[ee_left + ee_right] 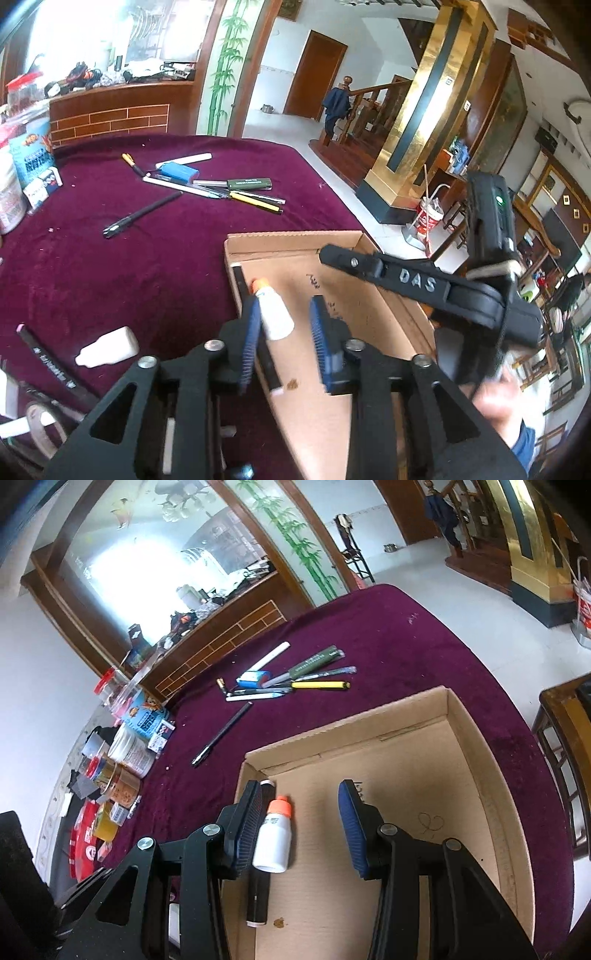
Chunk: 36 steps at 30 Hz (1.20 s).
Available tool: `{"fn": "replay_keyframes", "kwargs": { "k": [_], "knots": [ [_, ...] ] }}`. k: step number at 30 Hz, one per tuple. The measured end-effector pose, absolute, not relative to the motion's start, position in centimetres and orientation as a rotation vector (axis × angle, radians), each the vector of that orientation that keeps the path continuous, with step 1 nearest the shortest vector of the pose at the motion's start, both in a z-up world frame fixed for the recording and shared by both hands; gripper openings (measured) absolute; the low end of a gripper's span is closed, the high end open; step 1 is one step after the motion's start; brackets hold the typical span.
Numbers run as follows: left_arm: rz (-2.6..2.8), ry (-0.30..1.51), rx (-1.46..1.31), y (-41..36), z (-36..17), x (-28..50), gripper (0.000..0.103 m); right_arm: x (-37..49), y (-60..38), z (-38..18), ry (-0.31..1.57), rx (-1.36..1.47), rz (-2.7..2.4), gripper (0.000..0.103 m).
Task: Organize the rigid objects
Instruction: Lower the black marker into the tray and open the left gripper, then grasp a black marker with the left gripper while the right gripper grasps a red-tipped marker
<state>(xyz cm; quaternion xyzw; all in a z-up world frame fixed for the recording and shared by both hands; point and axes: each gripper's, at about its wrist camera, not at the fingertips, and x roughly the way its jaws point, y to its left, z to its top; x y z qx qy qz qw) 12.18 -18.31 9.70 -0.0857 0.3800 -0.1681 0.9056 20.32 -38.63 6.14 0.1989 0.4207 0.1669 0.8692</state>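
2 items are already lodged in the cardboard box [491, 801]: a white bottle with an orange cap [274, 836] and a black marker [258, 890], both laid along the box's left wall. The step in hand is judged to be the end of a deposit, since both tools are held over the box with nothing between their pads. The right gripper [295, 823] is spread wide, with the bottle lying just beside its left pad but not clamped. The left gripper [286, 341] is likewise parted; in its view the bottle [271, 310] seems to lie below and beyond the pads, though motion blur makes contact hard to rule out.

Sorting is far from done. A cluster of pens and sticks [291, 681] and a lone black pen [221, 734] remain on the purple cloth [406, 642], well apart from the box. The next move is judged to call for withdrawal of 1 tool from the box and a reach across the cloth, with the pads aligned across a thin pen's shaft.

Only the left wrist view shows a second white bottle [109, 349] and a dark pencil [48, 356] lying on the cloth near the box's left side, and the right tool's body crossing above the box. Only the right wrist view shows the box's full floor and the jars and tins [125, 760] at the table's far-left edge.
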Motion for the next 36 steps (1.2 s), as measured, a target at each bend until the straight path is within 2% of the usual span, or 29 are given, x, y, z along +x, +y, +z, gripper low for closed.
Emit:
{"fn": "replay_keyframes", "kwargs": {
  "k": [9, 19, 24, 28, 36],
  "knots": [
    [-0.384, 0.776, -0.182, -12.8, 9.6, 6.9, 0.027, 19.1, -35.6, 6.7, 0.851, 0.334, 0.458, 0.038],
    [-0.21, 0.75, -0.138, -2.0, 8.5, -2.0, 0.027, 16.2, -29.9, 7.1, 0.886, 0.27, 0.823, 0.039],
    [-0.118, 0.816, -0.161, 2.9, 6.8, -3.2, 0.029, 13.0, -25.3, 7.4, 0.929, 0.159, 1.082, 0.047],
    [-0.124, 0.844, -0.11, 4.3, 5.5, -3.8, 0.05, 10.6, -22.8, 6.9, 0.948, 0.07, 1.161, 0.052],
    [-0.257, 0.93, 0.101, 2.2, 3.2, -2.4, 0.051, 10.9, -22.6, 5.4, 0.992, 0.071, 1.118, 0.052]
  ]
}}
